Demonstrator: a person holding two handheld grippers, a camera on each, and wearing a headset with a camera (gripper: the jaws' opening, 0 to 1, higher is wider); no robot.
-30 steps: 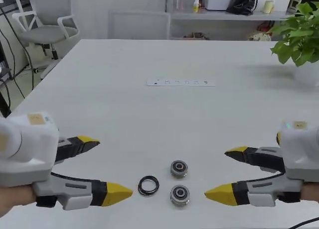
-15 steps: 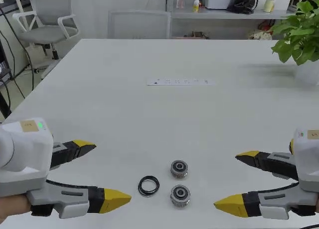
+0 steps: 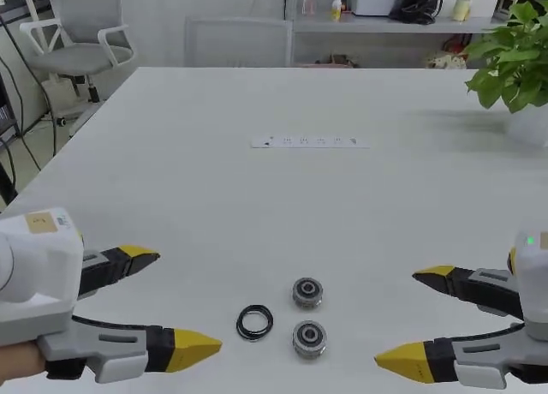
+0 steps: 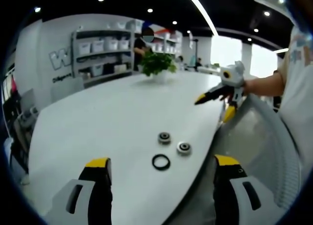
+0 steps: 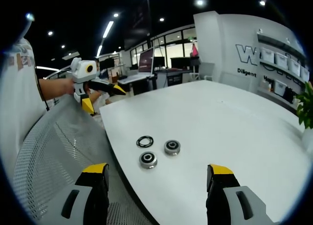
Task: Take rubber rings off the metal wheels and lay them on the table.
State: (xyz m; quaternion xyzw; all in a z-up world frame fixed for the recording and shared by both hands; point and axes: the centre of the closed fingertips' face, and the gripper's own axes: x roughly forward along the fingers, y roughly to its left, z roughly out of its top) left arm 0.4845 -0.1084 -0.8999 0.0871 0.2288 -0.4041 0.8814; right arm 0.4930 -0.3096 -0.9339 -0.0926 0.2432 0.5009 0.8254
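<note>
Two small metal wheels lie flat on the white table [image 3: 257,197], one farther [image 3: 307,291] and one nearer [image 3: 309,336]. A black rubber ring [image 3: 255,320] lies loose on the table just left of them. The wheels [image 4: 164,137] [image 4: 184,147] and the rubber ring [image 4: 161,162] also sit ahead of my left gripper [image 4: 159,172]. My left gripper [image 3: 175,304] is open at the lower left, empty. My right gripper [image 3: 419,321] is open at the lower right, also empty. From the right gripper [image 5: 155,178] the wheels [image 5: 148,159] [image 5: 171,146] and ring [image 5: 145,141] lie ahead.
A flat white power strip [image 3: 310,142] lies mid-table. A potted green plant [image 3: 514,51] stands at the far right. Office chairs [image 3: 73,43] and a shelf with items stand beyond the table. The near table edge runs just below the wheels.
Both grippers have drawn back from the wheels, the left toward the lower left and the right toward the lower right. The wheels and the ring have stayed put.
</note>
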